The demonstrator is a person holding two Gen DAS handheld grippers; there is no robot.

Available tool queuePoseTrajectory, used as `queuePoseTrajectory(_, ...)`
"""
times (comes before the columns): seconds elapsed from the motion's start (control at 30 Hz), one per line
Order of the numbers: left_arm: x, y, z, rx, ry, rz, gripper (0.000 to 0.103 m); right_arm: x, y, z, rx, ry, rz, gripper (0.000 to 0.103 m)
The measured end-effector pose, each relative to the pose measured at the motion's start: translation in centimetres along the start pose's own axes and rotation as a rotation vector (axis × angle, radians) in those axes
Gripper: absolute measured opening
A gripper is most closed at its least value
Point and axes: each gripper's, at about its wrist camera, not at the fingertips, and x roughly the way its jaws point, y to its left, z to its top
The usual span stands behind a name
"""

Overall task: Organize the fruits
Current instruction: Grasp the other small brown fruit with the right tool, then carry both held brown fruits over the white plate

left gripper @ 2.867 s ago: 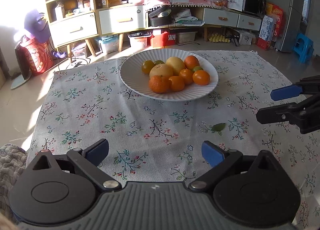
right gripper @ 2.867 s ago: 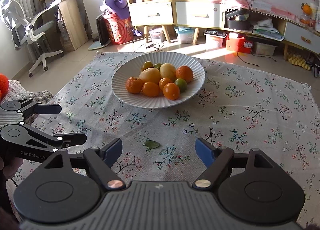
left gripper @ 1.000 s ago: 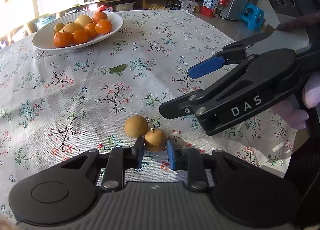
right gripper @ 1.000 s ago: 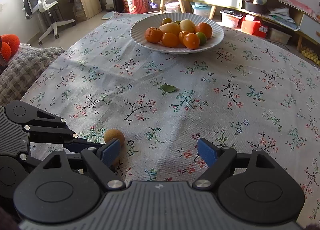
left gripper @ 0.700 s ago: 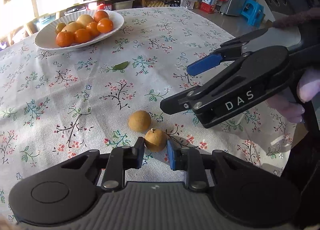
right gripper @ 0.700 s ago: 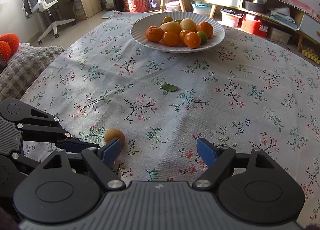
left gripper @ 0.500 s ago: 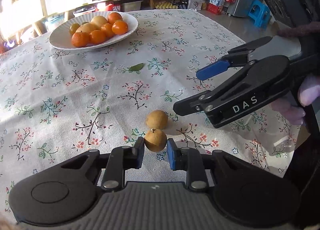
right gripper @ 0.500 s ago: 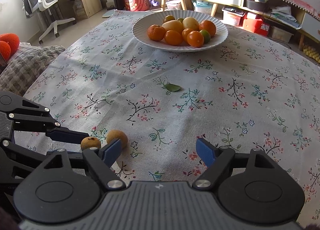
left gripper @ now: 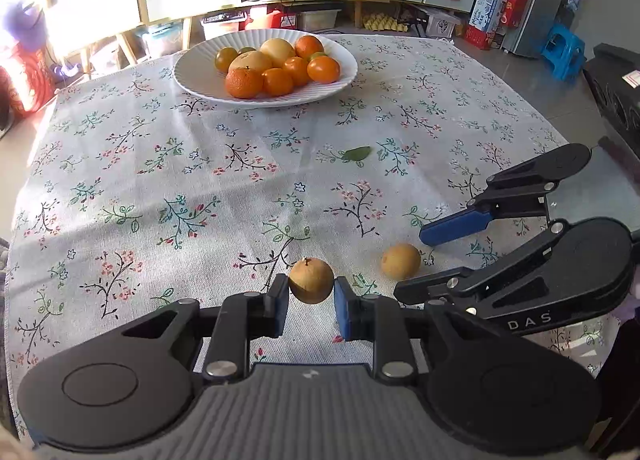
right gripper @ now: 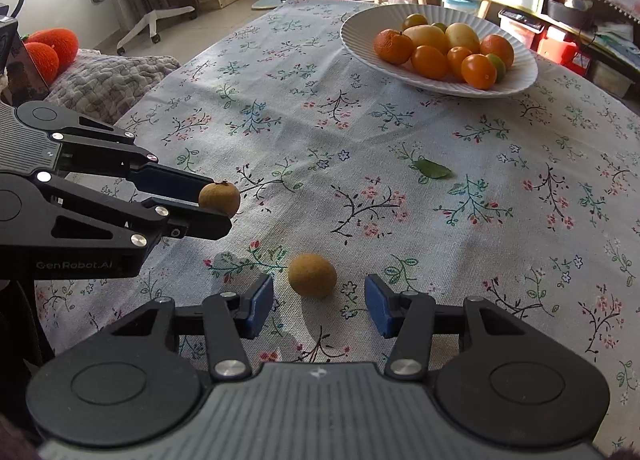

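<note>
Left wrist view is showing the left gripper pinching one small round brown fruit between its blue pads, lifted above the floral tablecloth. The right wrist view is showing what this view does not: the right gripper is closing, with a second small brown fruit lying on the cloth between its pads, not yet touched. Far from this fruit, the white ribbed plate is holding about nine orange, yellow and green fruits. One green leaf is lying between plate and fruit.
</note>
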Motion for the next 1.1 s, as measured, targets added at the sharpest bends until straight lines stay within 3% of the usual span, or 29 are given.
queuePoseTrajectory(0.23,0.2,0.5,0.3,-0.017,0.0,0.01,0.019,0.0,1.0,0.1,-0.046,-0.009,-0.007,0.024)
queuePoseTrajectory(0.57,-0.2,1.1,0.8,-0.028,-0.021,0.024,0.019,-0.2,1.3,1.6,-0.052,-0.042,-0.028,0.024)
queuePoseTrajectory(1.1,0.5,3.2,5.8,-0.135,-0.111,0.071,0.019,-2.0,-3.2,7.7,0.115,-0.22,-0.11,0.024)
